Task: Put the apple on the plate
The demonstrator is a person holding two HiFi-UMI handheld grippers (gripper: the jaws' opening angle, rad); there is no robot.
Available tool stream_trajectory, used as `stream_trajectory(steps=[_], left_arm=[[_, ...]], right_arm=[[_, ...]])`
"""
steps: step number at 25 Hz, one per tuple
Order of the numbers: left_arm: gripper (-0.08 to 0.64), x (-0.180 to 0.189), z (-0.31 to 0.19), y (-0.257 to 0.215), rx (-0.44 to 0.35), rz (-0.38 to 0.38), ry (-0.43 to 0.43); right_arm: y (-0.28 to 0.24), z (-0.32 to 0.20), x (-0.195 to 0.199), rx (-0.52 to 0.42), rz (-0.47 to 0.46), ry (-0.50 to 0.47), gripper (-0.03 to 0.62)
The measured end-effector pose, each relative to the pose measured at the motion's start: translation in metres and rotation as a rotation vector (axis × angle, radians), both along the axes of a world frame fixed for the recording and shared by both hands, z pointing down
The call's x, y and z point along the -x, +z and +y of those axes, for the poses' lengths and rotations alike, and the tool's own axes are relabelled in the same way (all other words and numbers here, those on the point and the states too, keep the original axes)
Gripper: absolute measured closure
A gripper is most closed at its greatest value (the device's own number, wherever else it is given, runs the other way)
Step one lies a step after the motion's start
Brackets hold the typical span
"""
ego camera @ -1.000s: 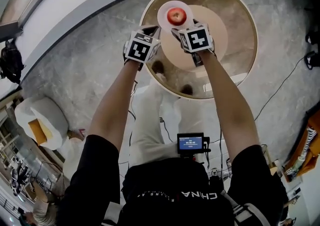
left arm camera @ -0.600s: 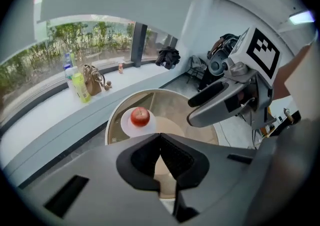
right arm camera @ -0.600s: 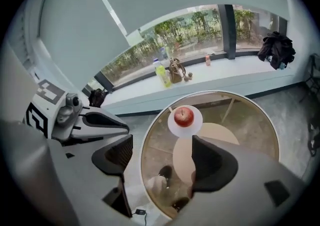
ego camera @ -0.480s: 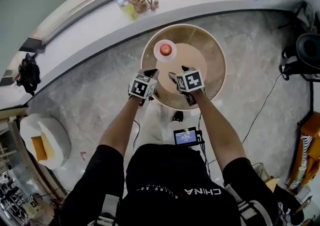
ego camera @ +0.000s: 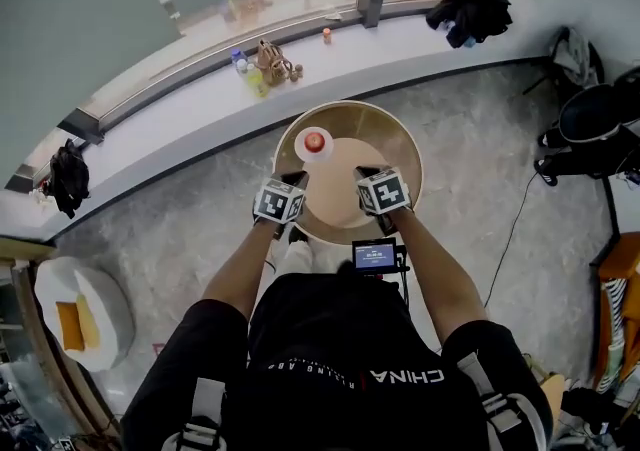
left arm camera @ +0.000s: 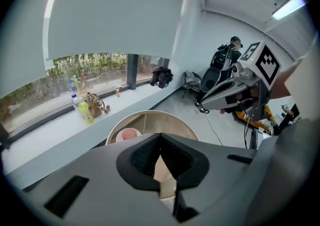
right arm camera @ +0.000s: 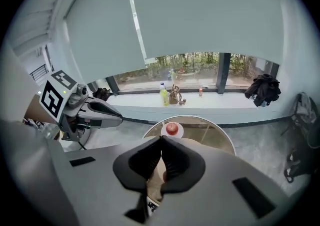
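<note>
Apple (ego camera: 314, 142) sits on the white plate (ego camera: 300, 152), at the far-left part of the round tabletop (ego camera: 395, 149), near its rim. Left tongs (left arm camera: 160, 137) are pressed together with nothing between them; right tongs (right arm camera: 162, 138) are likewise pressed together and empty. Both hang over the near edge, well apart from the plate. Judgement: placement looks complete. Hold both tongs clear, since a nudge could roll the apple off.

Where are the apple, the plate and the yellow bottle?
apple (right arm camera: 172, 129), right gripper view, its red middle.
plate (right arm camera: 181, 130), right gripper view, its white right rim.
yellow bottle (right arm camera: 164, 97), right gripper view, its body.
</note>
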State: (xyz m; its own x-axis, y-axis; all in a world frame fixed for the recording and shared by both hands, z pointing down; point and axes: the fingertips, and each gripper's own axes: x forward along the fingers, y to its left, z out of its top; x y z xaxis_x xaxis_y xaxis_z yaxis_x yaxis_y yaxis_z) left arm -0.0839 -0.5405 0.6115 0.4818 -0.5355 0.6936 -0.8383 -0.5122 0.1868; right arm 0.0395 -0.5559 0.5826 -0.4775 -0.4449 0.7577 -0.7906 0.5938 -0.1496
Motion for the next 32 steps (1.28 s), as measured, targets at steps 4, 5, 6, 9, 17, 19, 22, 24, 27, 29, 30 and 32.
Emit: stream_trajectory(steps=[4, 5, 6, 9, 17, 19, 22, 24, 27, 29, 30, 32], left_arm=[[0.541, -0.014, 0.016, -0.028, -0.025, 0.0, -0.014], [0.541, -0.019, 0.018, -0.035, -0.035, 0.001, -0.012], [0.541, -0.024, 0.024, -0.041, -0.042, 0.001, -0.011], [0.541, -0.029, 0.066, -0.041, -0.036, 0.003, -0.033], [0.541, -0.015, 0.174, -0.022, -0.001, -0.03, -0.013], [0.541, -0.011, 0.199, -0.026, -0.017, -0.026, -0.004], [0.541, -0.009, 0.241, -0.033, -0.059, -0.016, 0.009], [0.541, -0.005, 0.276, -0.035, -0.08, -0.005, 0.01], [0.541, 0.004, 0.333, -0.04, -0.098, 0.005, 0.029], [0.541, 0.01, 0.368, -0.041, -0.101, 0.007, 0.04], [0.541, 0.013, 0.384, -0.041, -0.097, 0.008, 0.04], [0.541, 0.016, 0.414, -0.039, -0.089, 0.016, 0.038]], right_arm=[[-0.017, 0.009, -0.028, -0.019, 0.064, 0.021, 0.563], [-0.02, 0.009, -0.034, -0.022, 0.077, 0.02, 0.563], [-0.022, 0.012, -0.039, -0.022, 0.081, 0.018, 0.563], [-0.015, 0.039, -0.04, 0.007, 0.051, 0.008, 0.563], [-0.007, 0.129, -0.024, 0.048, 0.006, -0.025, 0.563], [-0.009, 0.156, -0.02, 0.038, 0.006, -0.024, 0.563], [-0.013, 0.199, -0.014, -0.003, -0.005, -0.005, 0.563], [-0.015, 0.234, -0.008, -0.028, -0.007, 0.009, 0.563], [-0.022, 0.293, 0.005, -0.051, -0.003, 0.037, 0.563], [-0.026, 0.332, 0.015, -0.051, -0.016, 0.061, 0.563], [-0.027, 0.35, 0.02, -0.044, -0.024, 0.069, 0.563], [-0.026, 0.385, 0.024, -0.036, -0.019, 0.077, 0.563]])
